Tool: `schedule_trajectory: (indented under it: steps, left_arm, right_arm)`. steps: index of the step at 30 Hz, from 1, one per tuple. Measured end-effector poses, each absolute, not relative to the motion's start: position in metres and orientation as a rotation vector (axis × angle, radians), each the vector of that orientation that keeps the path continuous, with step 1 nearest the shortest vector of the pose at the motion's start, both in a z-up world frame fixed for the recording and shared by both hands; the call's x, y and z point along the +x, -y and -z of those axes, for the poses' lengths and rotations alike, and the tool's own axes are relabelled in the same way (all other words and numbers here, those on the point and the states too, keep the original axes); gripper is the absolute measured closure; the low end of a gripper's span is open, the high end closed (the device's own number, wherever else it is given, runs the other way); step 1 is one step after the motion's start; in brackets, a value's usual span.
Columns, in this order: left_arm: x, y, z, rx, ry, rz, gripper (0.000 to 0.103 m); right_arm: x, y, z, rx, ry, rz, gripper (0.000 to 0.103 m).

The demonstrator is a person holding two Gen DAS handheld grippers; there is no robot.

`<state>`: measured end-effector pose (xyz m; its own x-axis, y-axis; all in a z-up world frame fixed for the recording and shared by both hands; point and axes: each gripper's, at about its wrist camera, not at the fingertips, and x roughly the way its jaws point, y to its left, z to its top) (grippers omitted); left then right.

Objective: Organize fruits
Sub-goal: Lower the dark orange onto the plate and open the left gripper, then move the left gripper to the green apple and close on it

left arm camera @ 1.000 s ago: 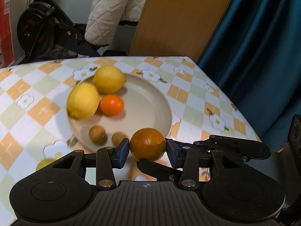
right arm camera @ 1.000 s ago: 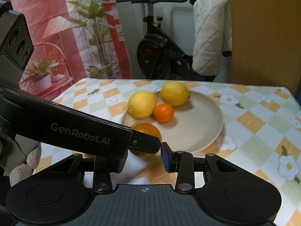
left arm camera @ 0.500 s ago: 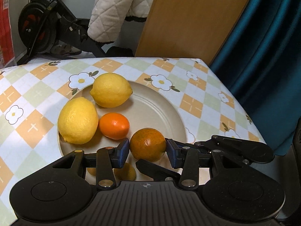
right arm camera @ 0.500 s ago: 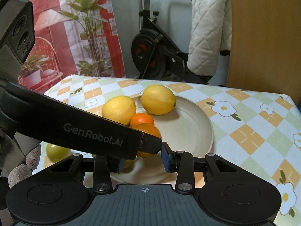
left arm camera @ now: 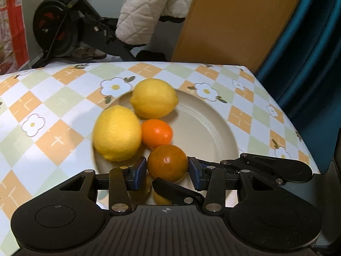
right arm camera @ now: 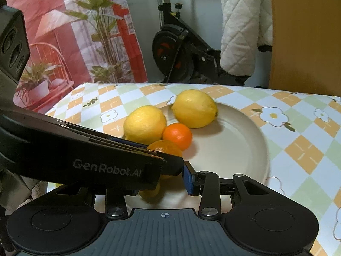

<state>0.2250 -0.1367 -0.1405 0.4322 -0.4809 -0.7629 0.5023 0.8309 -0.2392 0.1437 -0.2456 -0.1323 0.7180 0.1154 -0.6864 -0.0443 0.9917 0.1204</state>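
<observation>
My left gripper (left arm camera: 168, 171) is shut on a dark orange (left arm camera: 167, 163) and holds it low over the near part of a beige plate (left arm camera: 208, 128). Two lemons (left arm camera: 117, 132) (left arm camera: 153, 98) and a small bright orange (left arm camera: 157, 133) lie on the plate's left side. In the right wrist view the left gripper's body crosses from the left, with the dark orange (right arm camera: 165, 147) at its tip, beside the lemons (right arm camera: 145, 122) (right arm camera: 194, 108) and small orange (right arm camera: 178, 136). My right gripper (right arm camera: 163, 180) is open and empty, its left finger hidden behind the left gripper. A small brownish fruit (right arm camera: 150, 192) shows below.
The table has a checked flowered cloth (left arm camera: 53, 111); its right edge falls off by a blue curtain (left arm camera: 309, 42). An exercise bike (right arm camera: 181, 51) with a white quilted jacket (right arm camera: 240, 25) and a wooden panel (left arm camera: 234, 21) stand beyond the far edge.
My left gripper has carried the dark orange forward over the plate, close to the small orange and lemons. The right gripper has followed forward; the small brown fruits now lie under the grippers.
</observation>
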Motion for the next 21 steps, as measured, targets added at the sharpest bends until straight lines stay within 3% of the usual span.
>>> schedule_trajectory:
  steps: [21]
  left_arm:
    - [0.197, 0.1, 0.103, 0.001, -0.867, 0.623, 0.058]
  right_arm:
    - [0.114, 0.241, 0.101, 0.083, -0.726, -0.092, 0.067]
